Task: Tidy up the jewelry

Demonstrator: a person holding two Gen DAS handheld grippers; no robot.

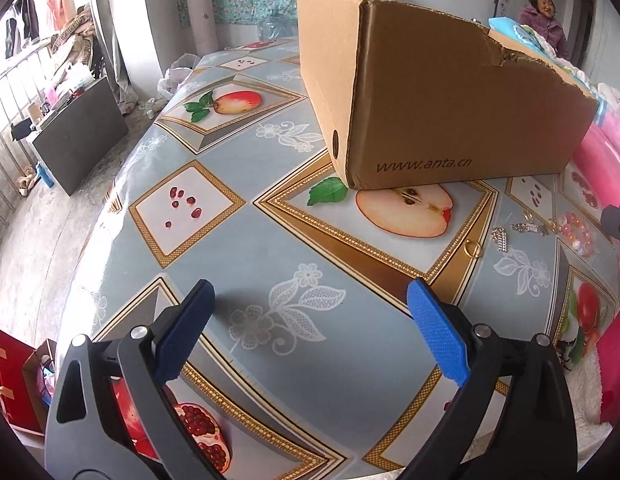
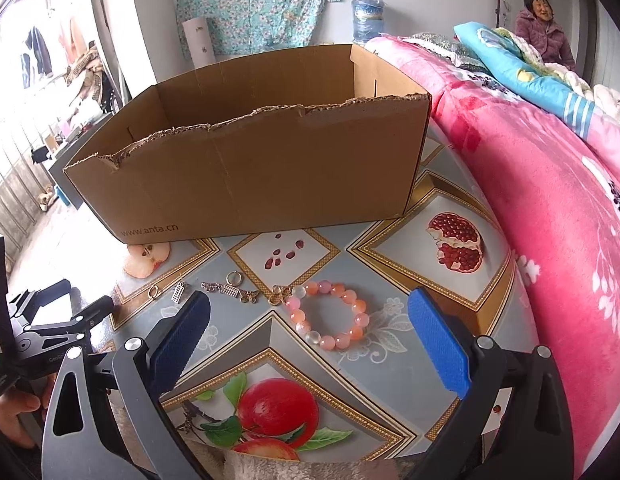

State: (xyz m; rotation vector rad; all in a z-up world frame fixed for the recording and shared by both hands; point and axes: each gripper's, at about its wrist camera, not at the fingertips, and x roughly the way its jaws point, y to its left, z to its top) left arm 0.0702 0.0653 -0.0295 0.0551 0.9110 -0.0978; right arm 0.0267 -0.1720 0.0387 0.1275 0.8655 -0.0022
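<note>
Cardboard box (image 2: 245, 172) sits open-topped on the table (image 2: 310, 360); before it lie our bead bracelet (image 2: 330, 314) and small charms (image 2: 229, 290). Both our left hand-held gripper (image 1: 310, 316) and right hand-held gripper (image 2: 310, 320) gape wide, empty; we should straddle the bracelet squarely before closing.

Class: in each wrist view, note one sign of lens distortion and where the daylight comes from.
Left wrist view: the fruit-patterned tablecloth bulges and the brown cardboard box leans; daylight enters from the railed window at left. Right wrist view: the pink floral blanket curves around the frame edge; the same left side is washed out.
</note>
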